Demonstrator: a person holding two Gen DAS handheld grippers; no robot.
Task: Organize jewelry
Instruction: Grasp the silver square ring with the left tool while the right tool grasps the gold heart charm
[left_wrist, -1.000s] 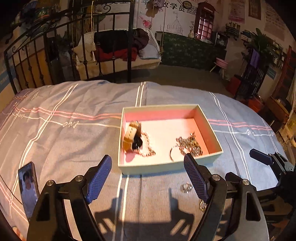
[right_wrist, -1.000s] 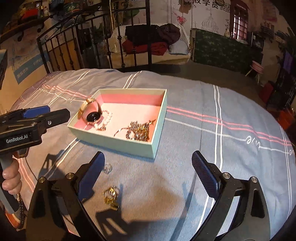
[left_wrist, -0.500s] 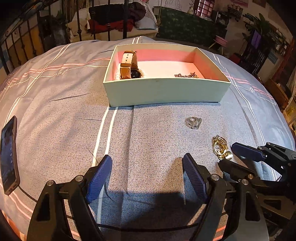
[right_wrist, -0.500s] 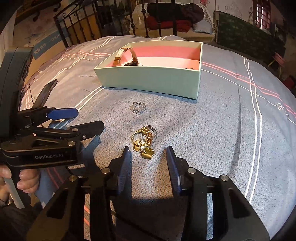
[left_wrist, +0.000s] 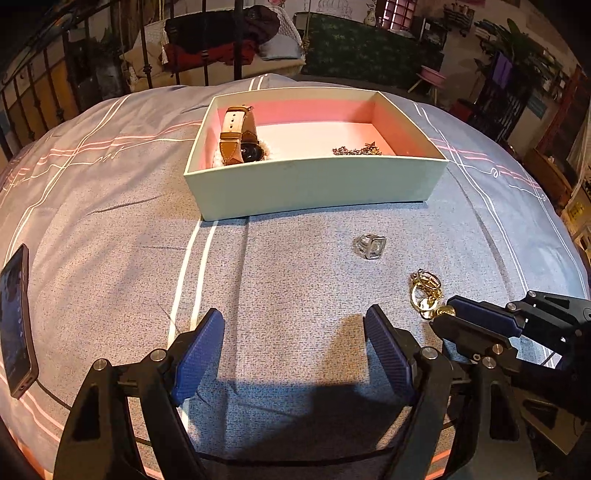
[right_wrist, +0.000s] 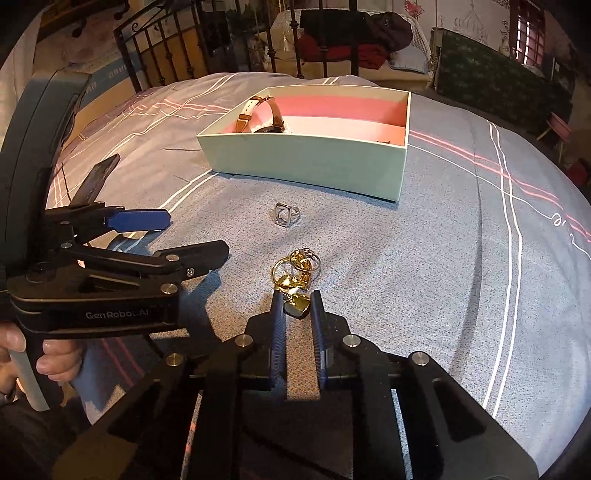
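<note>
A mint box (left_wrist: 314, 184) with a pink lining holds a brown-strap watch (left_wrist: 236, 136) and a dark chain (left_wrist: 356, 150). On the grey bedspread in front of it lie a silver square ring (right_wrist: 285, 215) and a gold ring cluster with a heart pendant (right_wrist: 295, 269). My right gripper (right_wrist: 295, 299) is closing, and its pads meet the pendant at the near end of the cluster. My left gripper (left_wrist: 295, 321) hovers open over bare bedspread to the left of the cluster, with nothing between its fingers.
A phone (left_wrist: 14, 325) lies at the bedspread's left edge with a cable running from it. A person's hand (right_wrist: 55, 362) grips the left gripper's handle. A black iron bed rail (right_wrist: 207, 55) and cluttered furniture stand behind the bed.
My right gripper has dropped toward the gold cluster and its jaws have narrowed from wide apart to the pendant. The left gripper has sunk lower over the bedspread, still open.
</note>
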